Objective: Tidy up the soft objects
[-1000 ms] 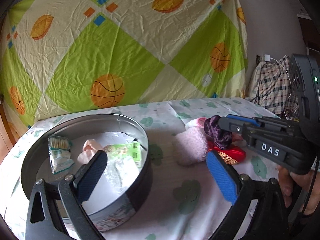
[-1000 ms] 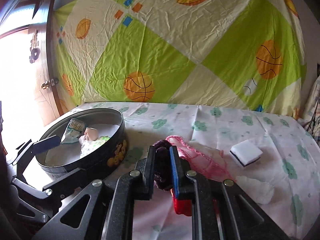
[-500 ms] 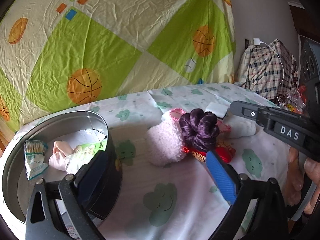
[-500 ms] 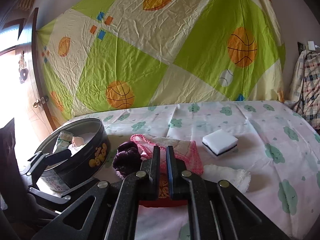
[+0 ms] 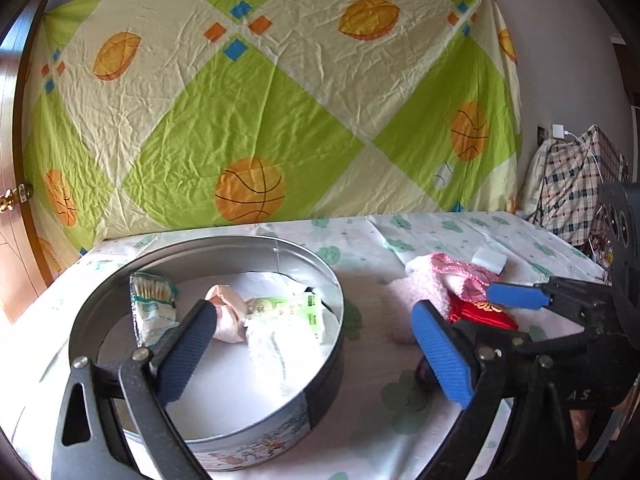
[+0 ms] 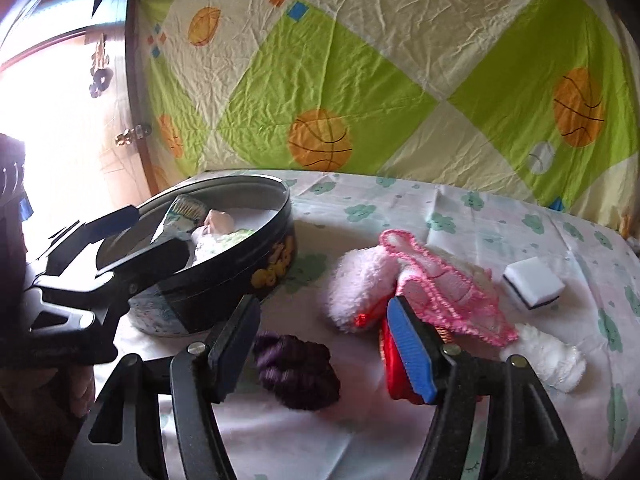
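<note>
My right gripper (image 6: 324, 344) hangs low over the table with its jaws opening. A dark purple scrunchie (image 6: 296, 372) lies on the cloth between them, and neither pad presses on it. Just to its right is a pile: a fluffy pink piece (image 6: 360, 284), a pink crocheted cloth (image 6: 448, 292) and a red pouch (image 6: 390, 356). My left gripper (image 5: 316, 344) is open and holds nothing, with its left finger over the round metal tin (image 5: 200, 264). In the tin lie a cotton-swab pack (image 5: 152, 308), a pale pink soft item (image 5: 228, 316) and a green wipes pack (image 5: 284, 320).
A white-and-black sponge (image 6: 532, 284) and a white fluffy piece (image 6: 548, 356) lie right of the pile. A basketball-print sheet (image 5: 280, 120) hangs behind the table. A plaid bag (image 5: 576, 192) stands past the right edge, a wooden door (image 6: 136, 120) on the left.
The right jaws were shut on the purple scrunchie a second ago and now stand apart, with the scrunchie lying on the cloth. The left view swung right, then back to the tin.
</note>
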Demonstrator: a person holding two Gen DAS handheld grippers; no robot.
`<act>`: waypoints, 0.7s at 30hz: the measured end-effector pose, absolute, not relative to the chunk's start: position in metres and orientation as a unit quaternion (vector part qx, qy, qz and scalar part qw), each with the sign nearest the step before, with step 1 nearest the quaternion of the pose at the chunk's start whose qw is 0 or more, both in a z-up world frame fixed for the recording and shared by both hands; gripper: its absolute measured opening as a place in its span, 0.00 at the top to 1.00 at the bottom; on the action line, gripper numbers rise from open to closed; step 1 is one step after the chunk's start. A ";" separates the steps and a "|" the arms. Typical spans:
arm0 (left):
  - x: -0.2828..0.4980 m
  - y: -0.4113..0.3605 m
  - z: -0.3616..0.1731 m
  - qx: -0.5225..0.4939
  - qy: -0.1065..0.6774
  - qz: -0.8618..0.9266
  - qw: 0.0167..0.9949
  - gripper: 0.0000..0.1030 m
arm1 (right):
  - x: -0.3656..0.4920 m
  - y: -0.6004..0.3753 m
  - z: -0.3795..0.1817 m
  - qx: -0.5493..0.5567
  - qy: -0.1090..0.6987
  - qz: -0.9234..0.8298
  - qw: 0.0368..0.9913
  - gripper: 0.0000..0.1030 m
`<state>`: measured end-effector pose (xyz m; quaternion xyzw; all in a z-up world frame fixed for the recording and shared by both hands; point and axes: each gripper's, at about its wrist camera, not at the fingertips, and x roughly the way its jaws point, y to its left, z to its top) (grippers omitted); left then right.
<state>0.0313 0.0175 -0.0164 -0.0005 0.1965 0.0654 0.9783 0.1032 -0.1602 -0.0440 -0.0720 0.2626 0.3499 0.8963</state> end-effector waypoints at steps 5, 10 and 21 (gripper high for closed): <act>0.031 0.030 -0.019 -0.017 0.200 0.074 0.977 0.02 | 0.102 -0.143 -0.053 -0.102 0.290 0.361 0.880 0.34; 0.028 0.034 -0.023 -0.019 0.201 0.080 0.976 0.02 | 0.093 -0.142 -0.054 -0.103 0.292 0.384 0.870 0.34; 0.026 0.034 -0.026 -0.022 0.208 0.072 0.975 0.02 | 0.096 -0.120 -0.085 -0.161 0.364 0.375 0.837 0.56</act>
